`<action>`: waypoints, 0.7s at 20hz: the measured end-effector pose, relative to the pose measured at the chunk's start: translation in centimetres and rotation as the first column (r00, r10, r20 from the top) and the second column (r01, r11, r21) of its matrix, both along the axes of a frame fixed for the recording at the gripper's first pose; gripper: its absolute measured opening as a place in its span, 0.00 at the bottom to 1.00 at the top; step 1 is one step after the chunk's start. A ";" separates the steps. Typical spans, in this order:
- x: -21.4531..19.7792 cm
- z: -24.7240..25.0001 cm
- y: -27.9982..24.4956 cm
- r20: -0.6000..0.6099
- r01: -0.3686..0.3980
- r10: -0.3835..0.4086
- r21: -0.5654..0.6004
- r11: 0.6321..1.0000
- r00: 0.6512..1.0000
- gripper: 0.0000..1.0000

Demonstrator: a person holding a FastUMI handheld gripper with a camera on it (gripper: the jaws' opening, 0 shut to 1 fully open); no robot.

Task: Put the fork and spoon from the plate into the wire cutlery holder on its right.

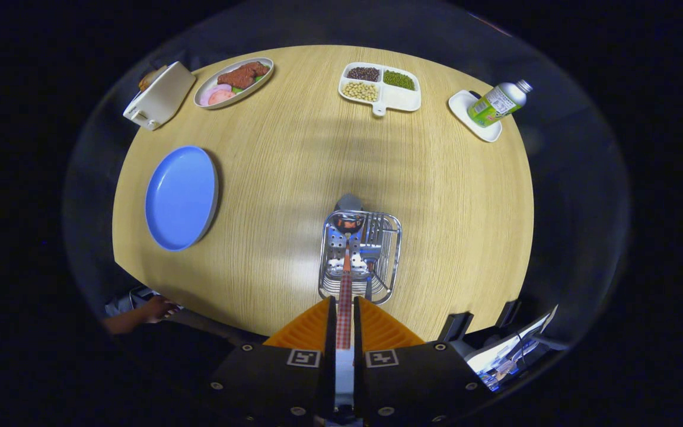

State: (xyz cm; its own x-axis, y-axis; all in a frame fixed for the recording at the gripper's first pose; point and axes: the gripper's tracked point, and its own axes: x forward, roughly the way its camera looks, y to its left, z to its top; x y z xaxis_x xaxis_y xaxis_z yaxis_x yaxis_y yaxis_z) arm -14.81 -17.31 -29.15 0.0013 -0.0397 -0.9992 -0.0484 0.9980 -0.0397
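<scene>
My gripper point(344, 308) is shut on the checkered handle of a spoon point(345, 261), which runs straight ahead from between the fingers. The spoon's shiny bowl hangs over the far left part of the wire cutlery holder point(393, 249), just ahead of the fingers. A fork point(372, 240) lies inside the holder, to the right of the spoon, tines pointing away. The blue plate point(180, 197) sits bare on the round wooden table, well to the left of the holder.
Across the table stand a white toaster-like box point(159, 96), an oval dish of food point(233, 81), a divided tray of beans point(379, 89) and a bottle lying on a small white dish point(499, 104). A person's hand point(153, 309) rests at the table's near left edge.
</scene>
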 end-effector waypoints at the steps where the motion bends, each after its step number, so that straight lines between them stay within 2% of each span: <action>1: 0.3 0.3 0.0 0.018 0.004 -0.004 0.004 1.000 1.000 0.15; 5: 0.9 1.1 -0.7 0.093 0.030 -0.030 0.000 1.000 0.995 0.15; 7: 2.2 2.0 -0.6 0.190 0.052 -0.055 0.020 0.998 0.980 0.16; 10: 4.2 4.3 -1.3 0.361 0.098 -0.102 0.031 0.995 0.927 0.16; 12: 5.3 6.0 -1.9 0.457 0.135 -0.137 0.037 0.990 0.879 0.18; 14: 6.1 8.0 -2.8 0.551 0.173 -0.171 0.049 0.984 0.817 0.20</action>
State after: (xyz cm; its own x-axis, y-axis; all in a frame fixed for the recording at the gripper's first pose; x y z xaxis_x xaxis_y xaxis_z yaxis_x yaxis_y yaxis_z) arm -8.68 -20.15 -21.19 0.5441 -0.0949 -0.8336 0.1551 0.9878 -0.0113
